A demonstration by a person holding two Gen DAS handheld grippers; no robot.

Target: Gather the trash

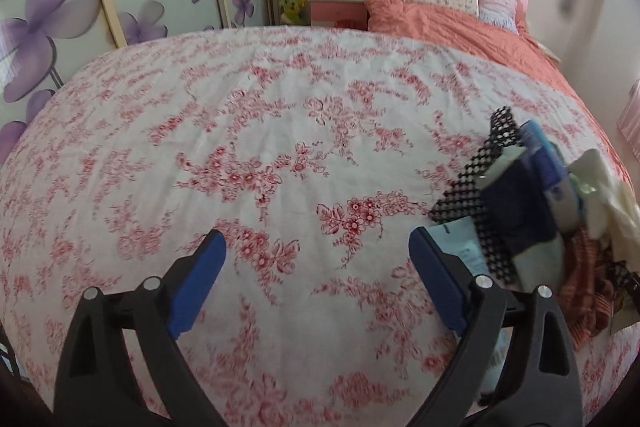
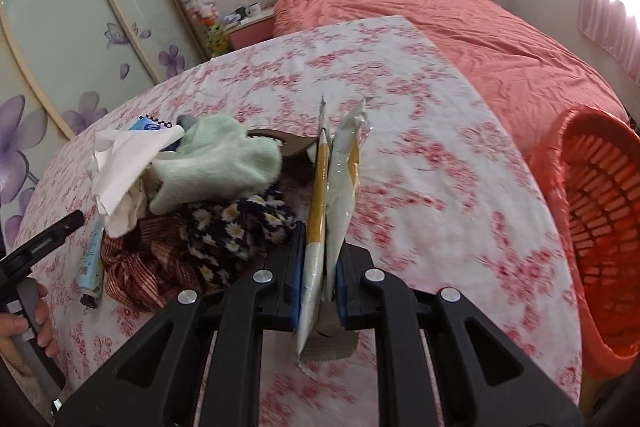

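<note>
Right gripper (image 2: 316,291) clamped flat white-and-yellow plastic wrappers (image 2: 332,195) | left gripper (image 1: 316,267) gaped empty | risk: wrappers slipping short of orange slatted plastic basket (image 2: 592,227).

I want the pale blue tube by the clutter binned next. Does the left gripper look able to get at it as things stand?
Probably yes. The left gripper is open and empty, and the pale blue tube lies flat at the near edge of the pile, nothing covering it. The brown striped cloth lies close beside it, so a jaw might snag it.
</note>
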